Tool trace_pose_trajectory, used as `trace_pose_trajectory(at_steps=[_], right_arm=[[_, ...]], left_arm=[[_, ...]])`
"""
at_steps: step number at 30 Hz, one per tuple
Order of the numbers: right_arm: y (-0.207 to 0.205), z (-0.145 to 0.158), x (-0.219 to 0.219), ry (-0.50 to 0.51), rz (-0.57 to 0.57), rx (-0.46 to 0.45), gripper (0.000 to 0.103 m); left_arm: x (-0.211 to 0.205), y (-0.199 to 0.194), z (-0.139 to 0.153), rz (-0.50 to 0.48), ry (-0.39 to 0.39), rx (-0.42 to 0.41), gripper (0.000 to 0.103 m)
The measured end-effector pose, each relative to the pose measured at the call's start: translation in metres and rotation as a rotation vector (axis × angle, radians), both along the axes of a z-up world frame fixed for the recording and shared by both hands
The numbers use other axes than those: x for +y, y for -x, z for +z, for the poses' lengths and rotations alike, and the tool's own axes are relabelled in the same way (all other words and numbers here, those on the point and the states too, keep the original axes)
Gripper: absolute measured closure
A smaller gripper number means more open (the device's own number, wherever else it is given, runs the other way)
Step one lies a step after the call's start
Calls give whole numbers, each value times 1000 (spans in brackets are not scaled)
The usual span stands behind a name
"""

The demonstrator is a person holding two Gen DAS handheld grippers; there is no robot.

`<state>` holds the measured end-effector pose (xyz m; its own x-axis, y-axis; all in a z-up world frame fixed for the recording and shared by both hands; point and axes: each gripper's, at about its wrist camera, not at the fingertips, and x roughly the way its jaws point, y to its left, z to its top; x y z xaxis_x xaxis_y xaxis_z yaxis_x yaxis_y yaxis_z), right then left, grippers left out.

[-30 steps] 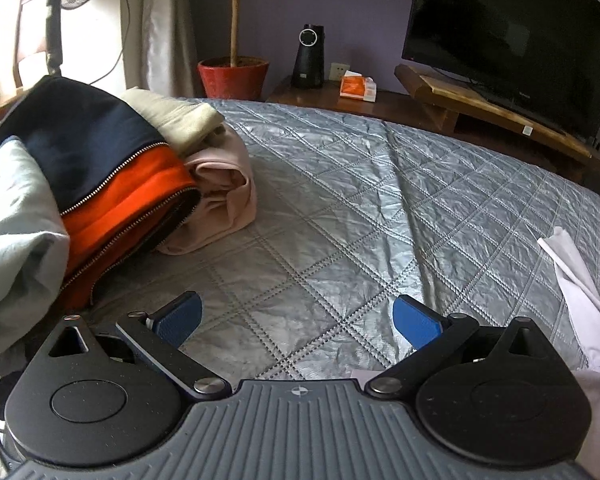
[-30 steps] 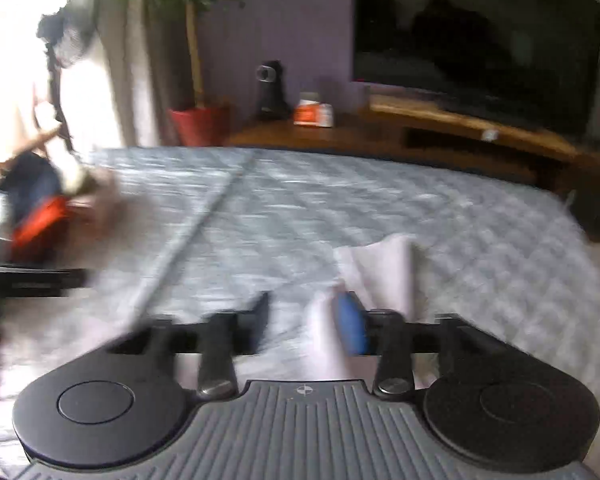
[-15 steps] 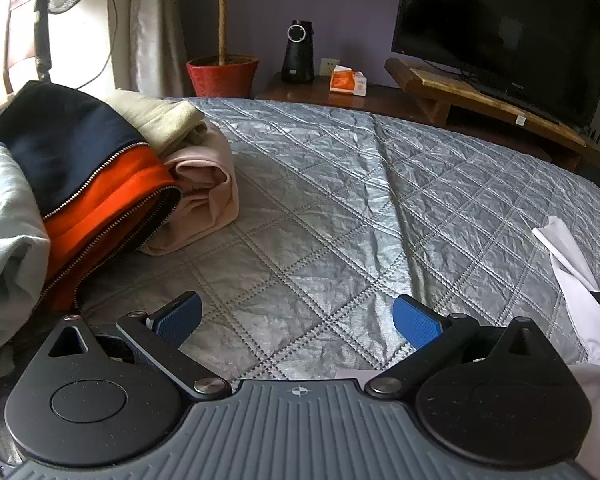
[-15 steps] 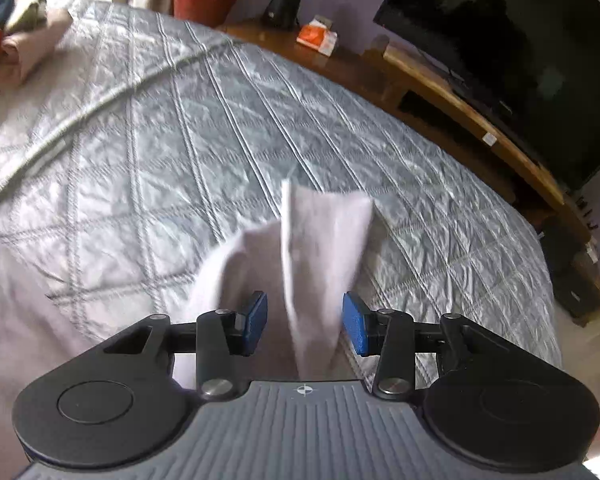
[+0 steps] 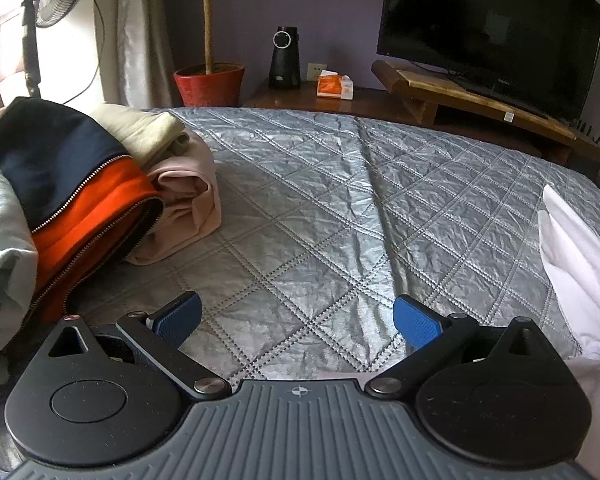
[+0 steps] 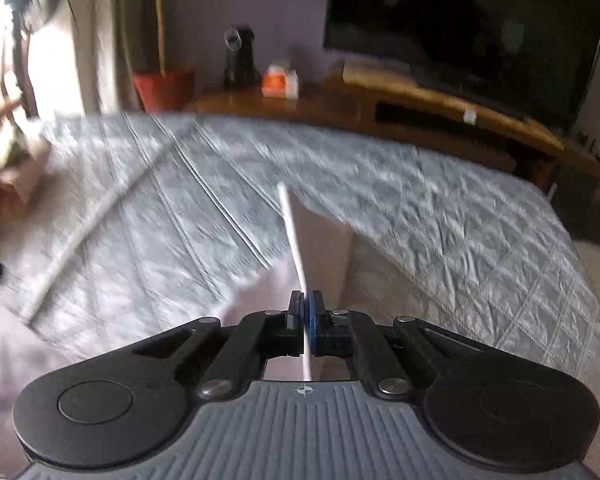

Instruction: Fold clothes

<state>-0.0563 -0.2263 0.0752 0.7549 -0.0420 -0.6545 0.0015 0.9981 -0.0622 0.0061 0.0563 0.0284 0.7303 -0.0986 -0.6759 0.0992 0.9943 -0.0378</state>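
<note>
— White garment (image 6: 324,248): where is it?
— On the grey quilted bedspread (image 6: 440,208), right of the clothes pile (image 5: 72,200) that sits at the bedspread's left edge. A thin fold of it stands up edge-on.
— And the right gripper (image 6: 305,322)?
— Pressed together, pinching that fold between its blue pads.
— The left gripper (image 5: 298,318)?
— Spread wide over bare bedspread, near the pile, nothing between its fingers.

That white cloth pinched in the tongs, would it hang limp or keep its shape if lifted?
Probably limp: the white cloth is pinched to a thin edge in the shut right tongs and lies in soft folds on the quilt. It looks thin, so likely light. Only a narrow bit is gripped; it might slip.
</note>
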Motion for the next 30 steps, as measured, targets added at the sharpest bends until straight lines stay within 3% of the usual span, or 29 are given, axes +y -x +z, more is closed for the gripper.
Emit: trace_pose_trajectory(at_steps=[4, 6, 8, 12, 14, 19, 25, 30], right_arm=[[24, 23, 19, -39, 49, -72, 99], [28, 25, 34, 31, 80, -78, 99], [29, 25, 43, 103, 94, -80, 91], [8, 5, 35, 203, 90, 20, 83], [-1, -7, 35, 254, 118, 77, 60], [-19, -23, 37, 306, 142, 95, 40], [-47, -43, 28, 309, 96, 153, 56], [-54, -52, 21, 293, 91, 162, 56]], left_arm=[[0, 0, 1, -3, 2, -4, 0], [0, 0, 1, 0, 2, -3, 0], [1, 1, 1, 1, 3, -3, 0], [2, 0, 1, -1, 4, -2, 0], [1, 0, 1, -5, 7, 0, 0], [-5, 2, 1, -26, -3, -8, 0], [-9, 3, 0, -41, -20, -14, 0], [-12, 4, -1, -56, -27, -16, 0]])
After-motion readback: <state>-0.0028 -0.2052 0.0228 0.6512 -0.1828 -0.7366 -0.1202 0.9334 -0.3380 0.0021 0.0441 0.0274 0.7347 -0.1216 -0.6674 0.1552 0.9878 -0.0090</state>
